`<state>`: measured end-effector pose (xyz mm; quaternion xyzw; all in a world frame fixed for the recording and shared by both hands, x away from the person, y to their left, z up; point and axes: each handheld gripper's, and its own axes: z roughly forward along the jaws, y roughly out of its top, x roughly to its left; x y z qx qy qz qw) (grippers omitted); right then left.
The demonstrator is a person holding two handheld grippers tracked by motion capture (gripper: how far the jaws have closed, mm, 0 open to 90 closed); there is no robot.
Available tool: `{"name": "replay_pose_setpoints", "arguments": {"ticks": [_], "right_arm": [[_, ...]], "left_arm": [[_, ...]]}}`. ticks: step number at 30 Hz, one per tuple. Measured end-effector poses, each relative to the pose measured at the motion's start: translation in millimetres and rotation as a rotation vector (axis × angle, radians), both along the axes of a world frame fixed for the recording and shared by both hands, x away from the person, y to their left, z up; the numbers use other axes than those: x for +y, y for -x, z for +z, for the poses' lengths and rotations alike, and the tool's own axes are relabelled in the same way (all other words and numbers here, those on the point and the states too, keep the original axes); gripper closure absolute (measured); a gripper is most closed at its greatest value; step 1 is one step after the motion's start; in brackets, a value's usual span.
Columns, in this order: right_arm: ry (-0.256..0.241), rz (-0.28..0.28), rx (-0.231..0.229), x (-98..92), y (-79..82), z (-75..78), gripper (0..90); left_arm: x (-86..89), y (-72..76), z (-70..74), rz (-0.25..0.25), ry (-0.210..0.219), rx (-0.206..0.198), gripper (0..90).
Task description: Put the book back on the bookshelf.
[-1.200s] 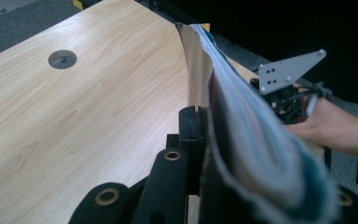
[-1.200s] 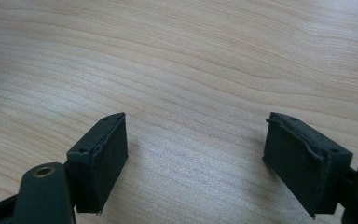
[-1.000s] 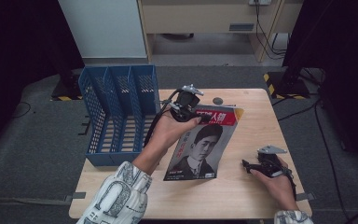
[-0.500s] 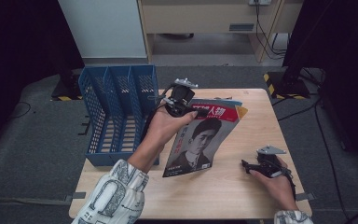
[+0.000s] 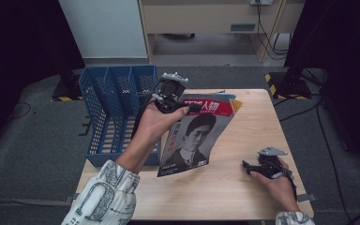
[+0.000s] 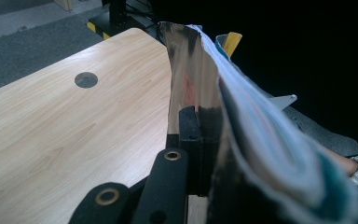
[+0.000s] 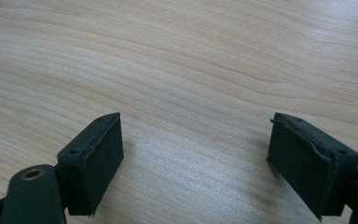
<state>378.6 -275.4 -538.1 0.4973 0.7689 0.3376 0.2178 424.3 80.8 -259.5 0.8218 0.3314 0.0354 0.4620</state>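
A magazine point(image 5: 194, 133) with a red title band and a portrait on its cover hangs tilted above the wooden table point(image 5: 243, 197), lifted by its top edge. My left gripper point(image 5: 187, 108) is shut on that top edge. In the left gripper view the glossy cover and page edges of the magazine point(image 6: 242, 135) rise between the jaws of my left gripper point(image 6: 200, 140). My right gripper point(image 5: 247, 165) rests low on the table at the right, open, with only bare wood between the jaws of this gripper point(image 7: 196, 154).
A blue mesh file rack point(image 5: 115, 110) with several slots lies at the table's left edge, just beside the magazine. A dark round hole point(image 6: 86, 80) marks the tabletop. Grey floor and dark curtains surround the table.
The left gripper has raised the magazine and drawn it left toward the blue rack, tilting it more upright. The right gripper has stayed in place.
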Motion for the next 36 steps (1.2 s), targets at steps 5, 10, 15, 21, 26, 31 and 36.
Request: {"name": "replay_pose_setpoints", "arguments": {"ticks": [5, 10, 15, 21, 26, 31, 36], "right_arm": [[0.000, -0.001, 0.000, 0.1, 0.1, 0.0, 18.2], [0.002, -0.001, -0.003, 0.9, 0.3, 0.0, 18.2], [0.002, 0.000, -0.003, 1.2, 0.5, 0.0, 18.2], [0.000, -0.002, -0.002, 1.3, 0.6, 0.0, 18.2], [0.000, -0.002, -0.002, 1.3, 0.6, 0.0, 18.2], [0.002, 0.000, -0.003, 1.2, 0.5, 0.0, 18.2], [0.000, -0.002, -0.002, 1.3, 0.6, 0.0, 18.2]], "left_arm": [[7.1, 8.7, 11.7, -0.006, 0.000, -0.014, 86.6], [12.7, 13.5, 19.5, -0.008, 0.013, -0.015, 86.6], [19.5, 13.7, 22.0, 0.002, 0.026, -0.016, 86.6], [29.0, 14.5, 25.4, 0.018, 0.023, -0.024, 86.6], [38.6, 16.1, 28.4, 0.031, 0.029, -0.031, 86.6], [50.7, 16.8, 30.9, 0.048, 0.029, -0.036, 86.7], [60.7, 17.6, 32.0, 0.065, 0.032, -0.040, 86.6]]}}
